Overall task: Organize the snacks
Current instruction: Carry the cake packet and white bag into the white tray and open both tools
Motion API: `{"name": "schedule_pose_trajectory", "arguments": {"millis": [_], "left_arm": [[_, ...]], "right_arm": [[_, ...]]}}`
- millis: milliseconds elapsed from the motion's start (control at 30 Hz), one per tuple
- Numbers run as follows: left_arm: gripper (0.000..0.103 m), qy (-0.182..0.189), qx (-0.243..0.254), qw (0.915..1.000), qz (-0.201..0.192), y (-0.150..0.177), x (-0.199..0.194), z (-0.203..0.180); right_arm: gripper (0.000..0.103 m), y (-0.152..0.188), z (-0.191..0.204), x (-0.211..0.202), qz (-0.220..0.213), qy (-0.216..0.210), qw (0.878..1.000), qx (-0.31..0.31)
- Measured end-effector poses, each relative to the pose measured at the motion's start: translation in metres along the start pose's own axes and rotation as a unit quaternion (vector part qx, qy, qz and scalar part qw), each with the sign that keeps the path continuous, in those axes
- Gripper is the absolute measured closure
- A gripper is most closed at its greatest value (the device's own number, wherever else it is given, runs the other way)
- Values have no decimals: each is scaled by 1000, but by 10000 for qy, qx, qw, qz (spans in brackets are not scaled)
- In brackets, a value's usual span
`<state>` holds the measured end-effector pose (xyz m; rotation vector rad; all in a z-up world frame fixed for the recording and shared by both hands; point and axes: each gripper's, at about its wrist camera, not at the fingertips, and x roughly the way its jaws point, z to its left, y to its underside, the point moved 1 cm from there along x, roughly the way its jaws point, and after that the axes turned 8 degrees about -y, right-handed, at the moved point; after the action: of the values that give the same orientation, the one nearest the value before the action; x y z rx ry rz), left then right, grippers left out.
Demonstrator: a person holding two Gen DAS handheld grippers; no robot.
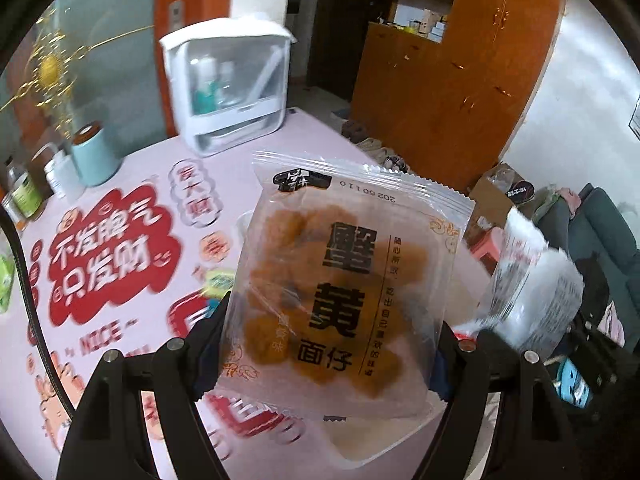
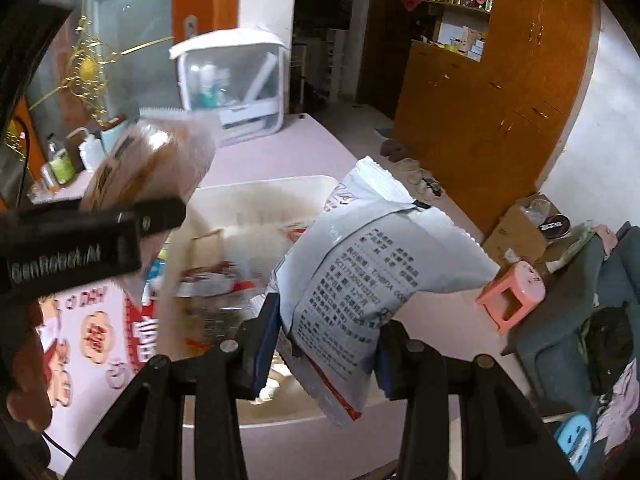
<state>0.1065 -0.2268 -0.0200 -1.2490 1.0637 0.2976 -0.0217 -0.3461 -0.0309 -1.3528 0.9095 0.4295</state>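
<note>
My left gripper (image 1: 328,344) is shut on a clear snack packet (image 1: 340,280) of orange-brown pieces with large black characters, held up above the pink table (image 1: 132,344). The right gripper (image 2: 326,344) is shut on a white snack bag (image 2: 360,276) with fine black print and a red edge, its top tilted up to the right. That white bag (image 1: 536,276) shows blurred at the right of the left wrist view. In the right wrist view the left gripper (image 2: 100,232) and its packet (image 2: 160,160) appear at the left. Below lies a white tray (image 2: 264,188) holding several snack packs.
A white lidded box (image 1: 228,84) with bottles stands at the table's far end. A pale blue canister (image 1: 94,156) and small bottles (image 1: 24,196) line the left edge. Beyond the table are a wooden cabinet (image 2: 500,100), a pink stool (image 2: 512,292) and a cardboard box (image 2: 528,224).
</note>
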Motion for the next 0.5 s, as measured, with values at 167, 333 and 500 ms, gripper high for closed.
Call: {"name": "schedule_pose_trajectory", "arguments": {"millis": [167, 333, 500], "left_arm": [[25, -150, -22, 9999, 19, -22, 27, -40], [24, -344, -64, 9990, 267, -26, 59, -58], [20, -500, -147, 9972, 540, -20, 85, -56]], "right_arm": [[61, -4, -20, 18, 115, 20, 9999, -39], [61, -5, -22, 40, 312, 19, 9993, -214], [60, -6, -12, 56, 491, -343, 9978, -292]]}}
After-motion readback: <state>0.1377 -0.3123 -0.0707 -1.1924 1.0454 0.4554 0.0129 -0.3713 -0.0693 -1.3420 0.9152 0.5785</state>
